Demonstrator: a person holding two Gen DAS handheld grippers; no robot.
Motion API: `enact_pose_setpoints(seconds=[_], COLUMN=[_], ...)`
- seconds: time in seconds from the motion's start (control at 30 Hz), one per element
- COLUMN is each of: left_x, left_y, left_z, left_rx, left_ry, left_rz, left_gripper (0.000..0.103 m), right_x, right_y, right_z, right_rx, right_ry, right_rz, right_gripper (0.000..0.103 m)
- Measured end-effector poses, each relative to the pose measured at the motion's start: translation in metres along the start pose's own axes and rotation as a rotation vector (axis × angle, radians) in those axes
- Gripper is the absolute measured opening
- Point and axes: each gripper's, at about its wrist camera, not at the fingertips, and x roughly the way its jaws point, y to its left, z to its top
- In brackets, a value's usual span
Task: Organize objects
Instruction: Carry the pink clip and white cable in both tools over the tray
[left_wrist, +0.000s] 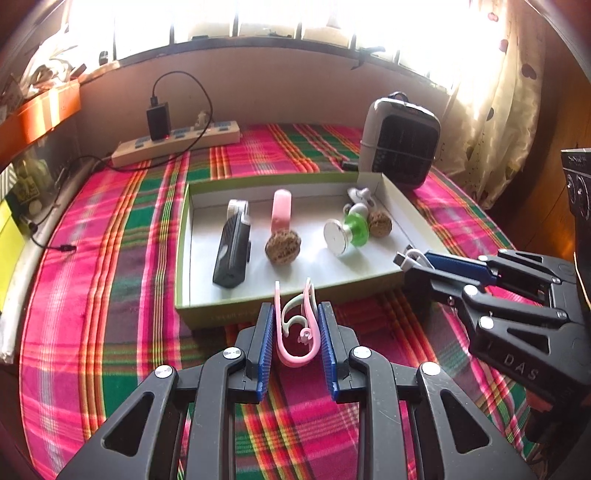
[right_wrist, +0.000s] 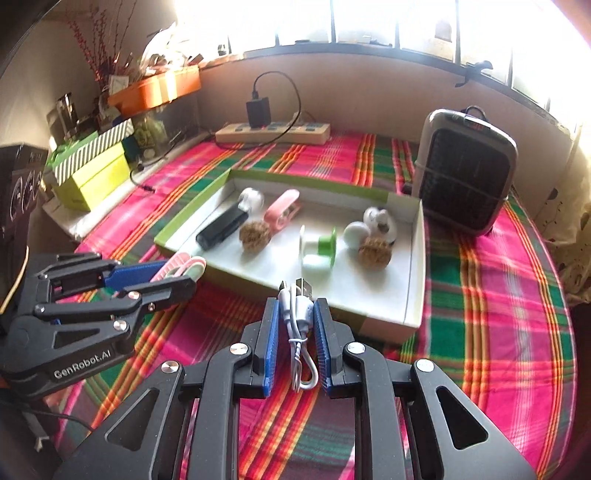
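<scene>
Left wrist view: left gripper (left_wrist: 295, 332) clamps a pink hair clip (left_wrist: 295, 328), held just short of the green-rimmed tray (left_wrist: 184, 236) on the plaid cloth (left_wrist: 110, 240).

Right wrist view: right gripper (right_wrist: 295, 332) clamps a bundled white USB cable (right_wrist: 297, 314), near the tray's front edge.

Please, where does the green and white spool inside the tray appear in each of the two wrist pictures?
Left wrist view: the green and white spool lies right of centre in the tray, its metal end facing the camera, beside a walnut.
Right wrist view: the spool lies near the picture's centre, in the middle of the tray.
Shared landmark: the small heater behind the tray's right end.
</scene>
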Motion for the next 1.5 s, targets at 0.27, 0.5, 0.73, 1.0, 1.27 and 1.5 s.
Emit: enact_pose_setpoints(seconds=[0.27,0.5,0.73,1.0,1.27,1.5], left_x=[0.010,0.021,0.032,0.045,0.053,0.056], left_y=[0.003,0.010,0.018,0.022,0.023,0.024], left_z=[0.014,0.025,0.028,0.027,0.027,0.027], left_rx=[-0.006,-0.024,-0.040,-0.047,-0.042,-0.043], left_ry=[-0.002,-0.006,0.009,0.029,0.045,0.052], left_rz=[0.002,0.023,0.044,0.047,0.048,0.046], left_gripper=[0.022,0.022,0.021,0.021,0.021,0.021], right_x=[0.007,0.024,0.051,0.077,0.096,0.105], right_y=[-0.015,-0.027,-0.036,-0.041,-0.044,-0.041], right_z=[0.029,0.051,0.067,0.078,0.082,0.083], right_rx=[0.052,0.095,0.168,0.194,0.203,0.174], right_ry=[-0.035,-0.030,0.009,0.052,0.097,0.123], right_rz=[0.004,0.029,0.089,0.089,0.080,0.060], right_gripper=[0.020,0.020,0.020,0.020,0.020,0.020])
